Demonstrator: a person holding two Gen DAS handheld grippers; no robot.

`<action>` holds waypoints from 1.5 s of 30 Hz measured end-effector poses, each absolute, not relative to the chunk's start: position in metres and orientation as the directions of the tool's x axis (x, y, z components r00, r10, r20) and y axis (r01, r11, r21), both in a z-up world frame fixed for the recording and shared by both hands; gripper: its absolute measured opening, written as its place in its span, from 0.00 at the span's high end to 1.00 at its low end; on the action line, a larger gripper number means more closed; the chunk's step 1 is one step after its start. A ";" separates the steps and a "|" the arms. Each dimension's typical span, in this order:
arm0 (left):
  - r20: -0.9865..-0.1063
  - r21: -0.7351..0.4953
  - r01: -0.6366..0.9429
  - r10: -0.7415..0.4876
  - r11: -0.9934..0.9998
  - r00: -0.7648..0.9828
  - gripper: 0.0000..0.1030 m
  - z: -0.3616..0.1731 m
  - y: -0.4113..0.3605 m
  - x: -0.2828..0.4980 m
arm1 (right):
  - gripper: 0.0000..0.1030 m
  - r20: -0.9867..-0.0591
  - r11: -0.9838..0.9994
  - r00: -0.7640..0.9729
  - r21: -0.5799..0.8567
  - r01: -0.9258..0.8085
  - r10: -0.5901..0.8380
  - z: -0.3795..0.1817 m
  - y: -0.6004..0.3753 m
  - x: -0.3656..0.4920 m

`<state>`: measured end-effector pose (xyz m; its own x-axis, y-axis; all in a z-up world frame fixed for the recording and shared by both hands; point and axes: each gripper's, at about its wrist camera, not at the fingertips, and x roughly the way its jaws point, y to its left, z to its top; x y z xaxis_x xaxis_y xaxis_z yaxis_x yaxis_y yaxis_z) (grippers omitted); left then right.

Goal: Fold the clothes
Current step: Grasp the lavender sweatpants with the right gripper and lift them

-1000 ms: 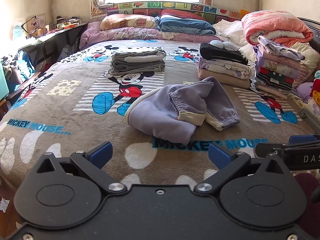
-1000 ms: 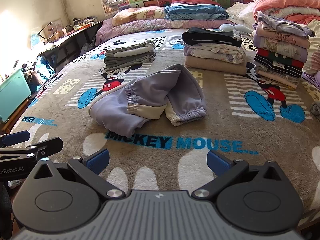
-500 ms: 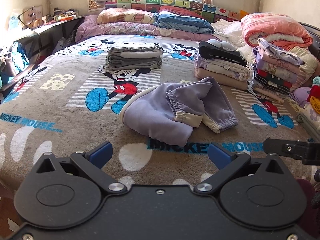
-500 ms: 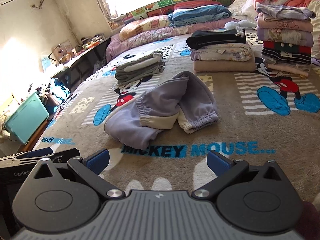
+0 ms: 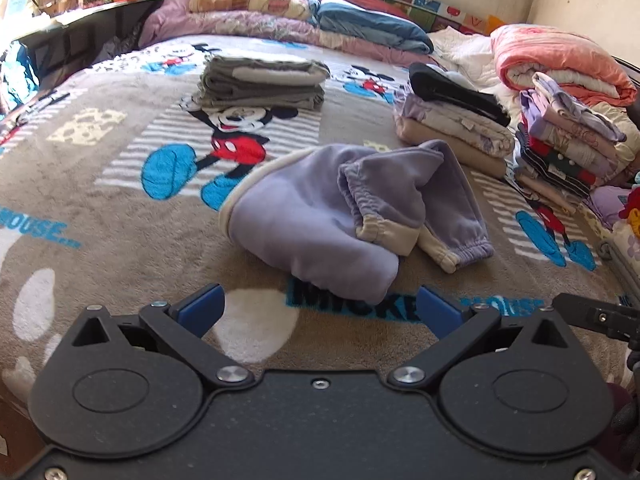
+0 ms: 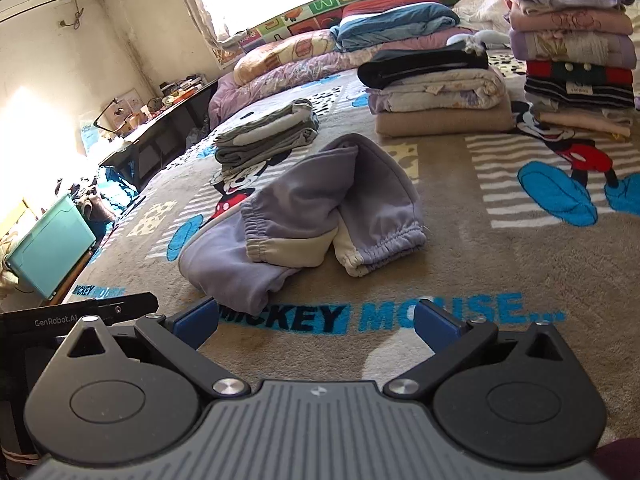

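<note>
A lavender pair of sweatpants (image 5: 320, 224) (image 6: 312, 216) with cream cuffs lies roughly folded in the middle of the Mickey Mouse blanket (image 5: 100, 184) (image 6: 500, 248). My left gripper (image 5: 320, 314) is open, its blue pads just short of the garment's near edge, nothing between them. In the right wrist view my right gripper (image 6: 316, 324) is open too, its left pad close to the garment's near corner. Each gripper's body shows at the edge of the other's view.
A grey folded stack (image 5: 260, 84) (image 6: 266, 136) sits behind the sweatpants. More folded piles (image 5: 452, 120) (image 6: 436, 92) and a tall stack (image 5: 568, 140) (image 6: 572, 52) stand at the right. Pillows and quilts line the headboard. A teal box (image 6: 52, 252) and a dark shelf (image 6: 172, 120) flank the bed's left side.
Both grippers have moved forward and lower toward the sweatpants, which now look larger and nearer. The right gripper has tilted. Both stay open; the garment has not moved.
</note>
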<state>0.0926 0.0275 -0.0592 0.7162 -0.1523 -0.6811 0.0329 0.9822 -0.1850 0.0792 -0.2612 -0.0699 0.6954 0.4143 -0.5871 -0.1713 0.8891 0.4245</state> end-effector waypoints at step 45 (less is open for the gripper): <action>-0.598 -0.445 -0.052 -0.254 0.894 0.760 0.01 -0.153 0.044 0.129 | 0.84 -0.364 0.588 0.744 0.807 -0.048 0.560 -0.123 -0.251 0.300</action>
<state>0.1289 0.0442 -0.1526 0.7605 -0.2537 -0.5978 -0.0519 0.8939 -0.4453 0.2998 -0.2511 -0.1233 0.7442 0.5602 -0.3637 -0.0485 0.5884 0.8071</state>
